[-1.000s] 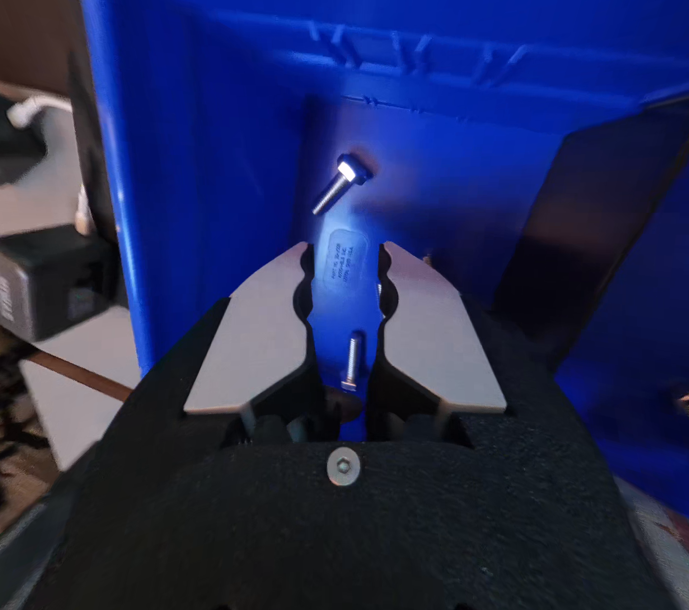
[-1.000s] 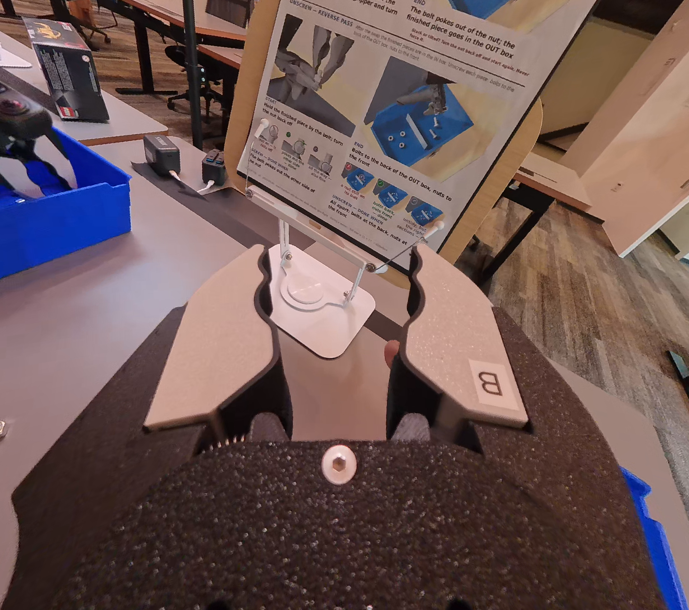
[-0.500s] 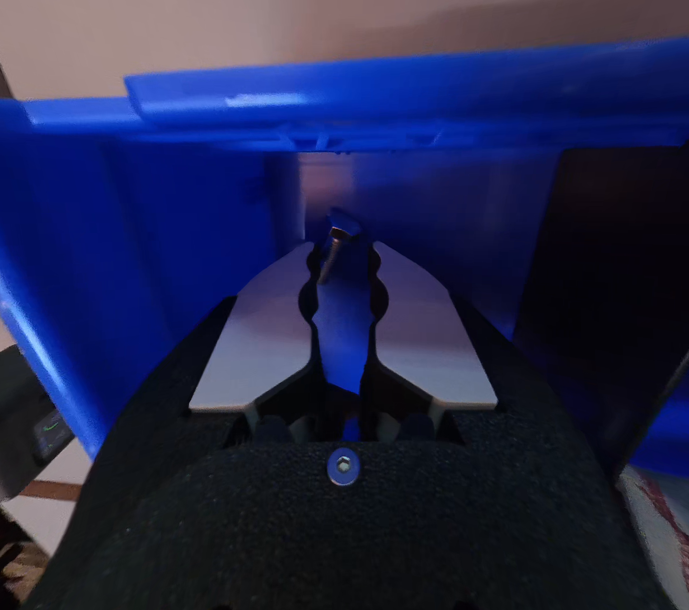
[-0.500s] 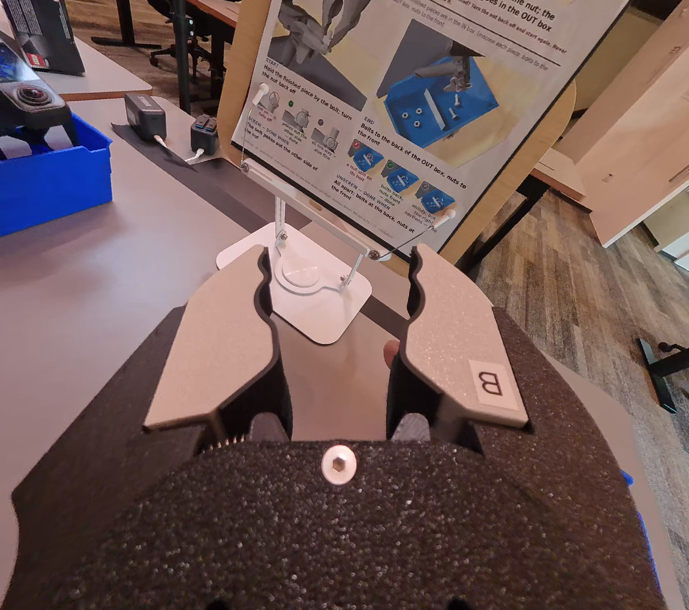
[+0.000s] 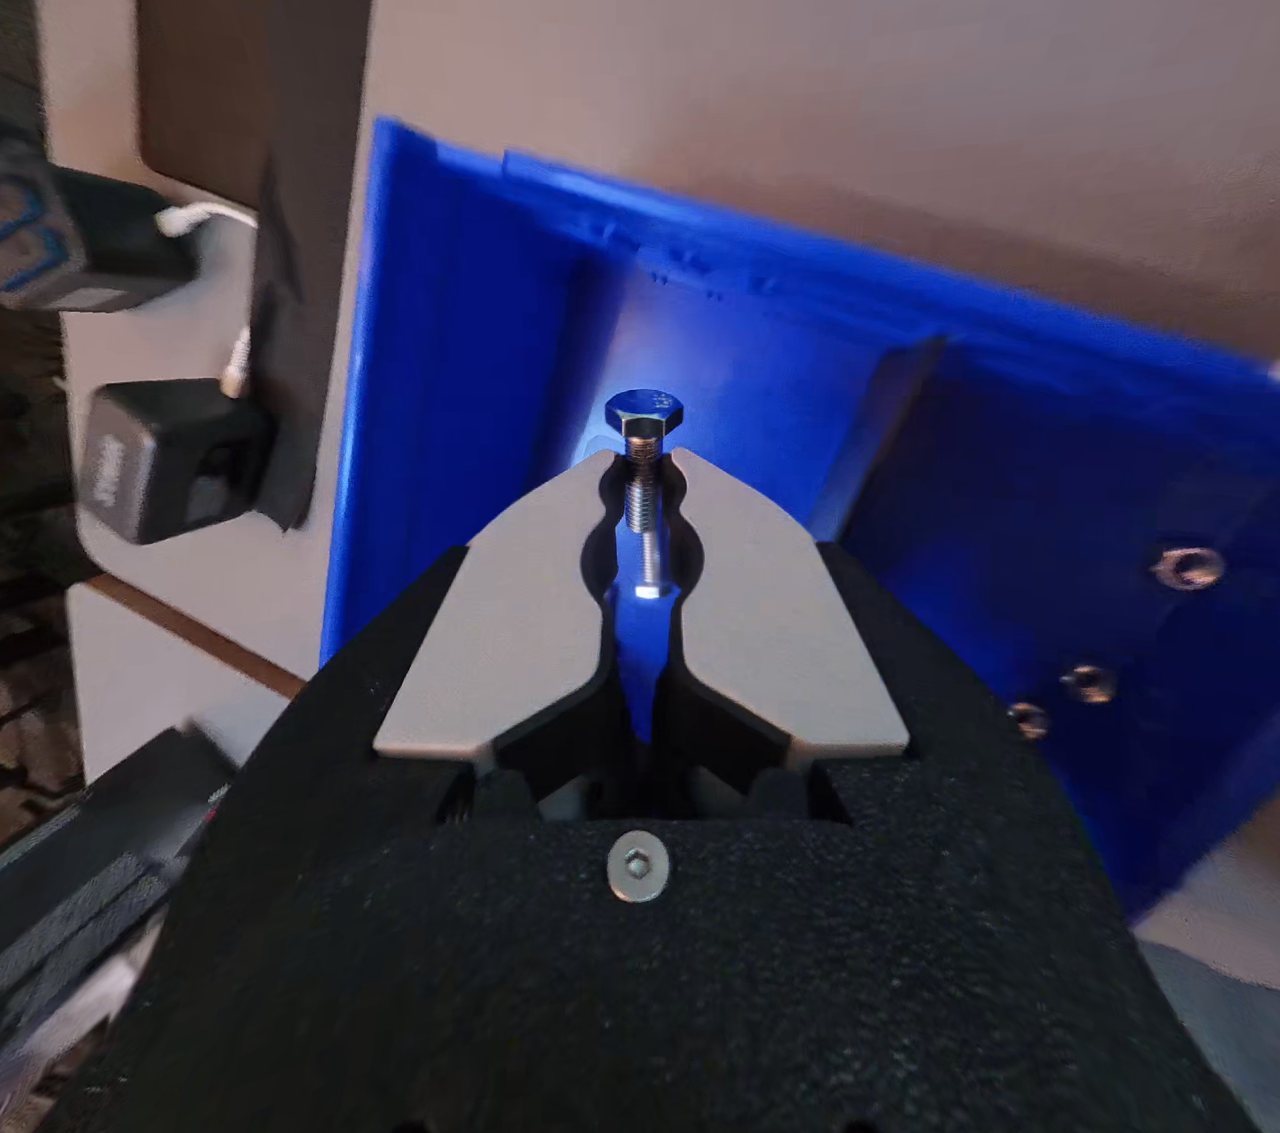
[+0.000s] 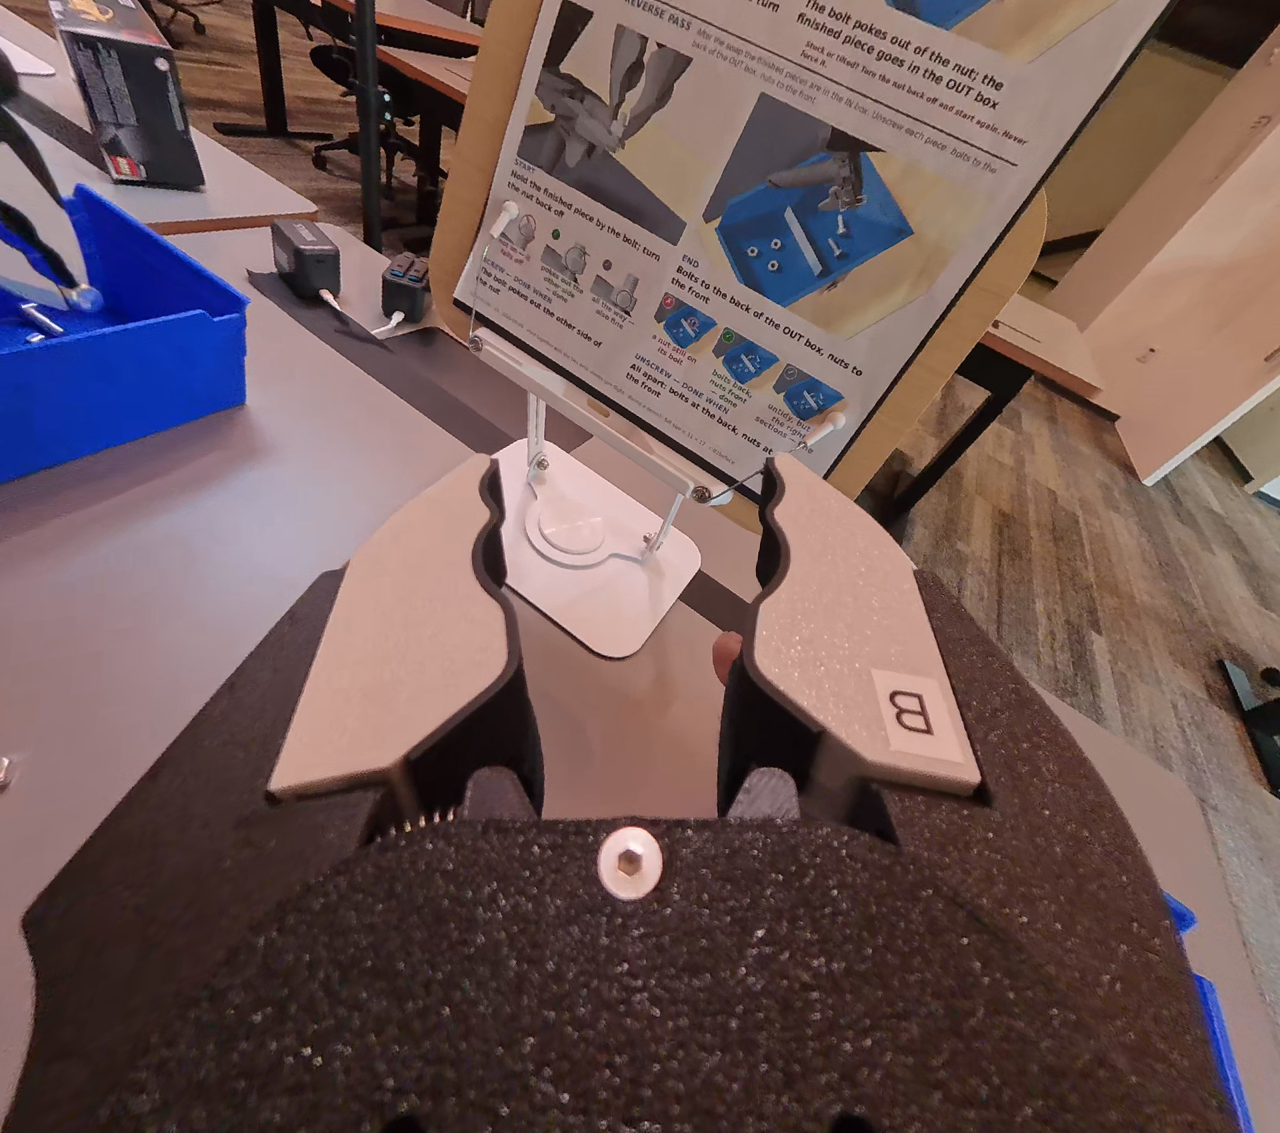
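Currently left gripper point(image 5: 644, 459) clamped on hex bolt point(image 5: 643, 442) over blue bin point(image 5: 970, 407); right gripper point(image 6: 627, 494) wide apart, nothing held, above grey table point(image 6: 242, 546) near white stand point(image 6: 602, 560)

Left gripper point(image 5: 643, 457): black pebbled body, pale grey finger plates with wavy black inner edges, silver hex-socket screw at centre. Right gripper point(image 6: 629, 501): same build; white lettered sticker on one plate; small spring coils visible.

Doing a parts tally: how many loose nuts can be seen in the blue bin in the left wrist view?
3, all on the bin floor right of the divider: one farthest back, one in the middle, one nearest. The gripper body may hide more.
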The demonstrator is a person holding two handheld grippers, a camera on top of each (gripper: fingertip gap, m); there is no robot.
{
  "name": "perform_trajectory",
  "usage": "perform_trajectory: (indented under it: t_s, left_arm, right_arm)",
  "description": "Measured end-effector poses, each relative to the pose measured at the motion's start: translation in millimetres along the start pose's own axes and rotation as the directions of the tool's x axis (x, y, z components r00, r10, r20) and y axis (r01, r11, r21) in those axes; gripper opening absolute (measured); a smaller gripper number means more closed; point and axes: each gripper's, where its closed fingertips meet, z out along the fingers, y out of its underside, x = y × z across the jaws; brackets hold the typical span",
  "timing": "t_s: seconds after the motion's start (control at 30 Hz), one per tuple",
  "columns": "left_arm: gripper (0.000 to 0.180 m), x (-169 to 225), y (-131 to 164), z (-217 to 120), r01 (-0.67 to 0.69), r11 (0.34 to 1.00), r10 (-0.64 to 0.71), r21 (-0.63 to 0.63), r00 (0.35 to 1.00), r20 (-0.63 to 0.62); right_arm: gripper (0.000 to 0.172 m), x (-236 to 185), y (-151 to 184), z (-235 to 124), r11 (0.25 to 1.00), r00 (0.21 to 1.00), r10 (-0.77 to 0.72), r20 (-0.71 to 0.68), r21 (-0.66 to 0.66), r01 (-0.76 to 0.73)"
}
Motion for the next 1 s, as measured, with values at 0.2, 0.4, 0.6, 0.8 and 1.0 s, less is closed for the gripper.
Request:
perform_trajectory:
  t_s: [0.2, 0.4, 0.6, 0.8, 1.0]
  left_arm:
    - [0.009, 69.0, -80.8, -57.3, -0.064, 0.991, 0.064, 0.117, 0.998, 0.004]
    - [0.009, 161.3, -157.0, -40.7, -0.181, 0.974, 0.194, 0.137, 0.977, -0.090]
    - [0.009, 240.2, -199.1, 20.4, -0.272, 0.953, 0.295, 0.130, 0.931, -0.215]
    - [0.009, 275.2, -214.5, 53.0, -0.443, 0.890, 0.455, 0.108, 0.845, -0.280]
    - [0.009, 289.0, -229.1, 64.5, -0.548, 0.828, 0.555, 0.117, 0.771, -0.312]
  right_arm:
    - [0.071, -7.9, -4.6, -8.3, 1.000, 0.999, -0.004, 0.053, 0.005, 0.003]
    - [0.070, -18.3, -3.3, -18.7, 1.000, 0.991, -0.025, 0.135, -0.015, 0.028]
    - [0.070, -21.6, 7.1, -28.1, 0.996, 0.979, -0.055, 0.196, -0.058, 0.068]
    - [0.070, -17.5, 14.1, -36.1, 0.994, 0.975, -0.054, 0.216, -0.078, 0.073]
    - [0.070, -13.1, 16.9, -41.8, 0.994, 0.975, -0.051, 0.218, -0.082, 0.071]
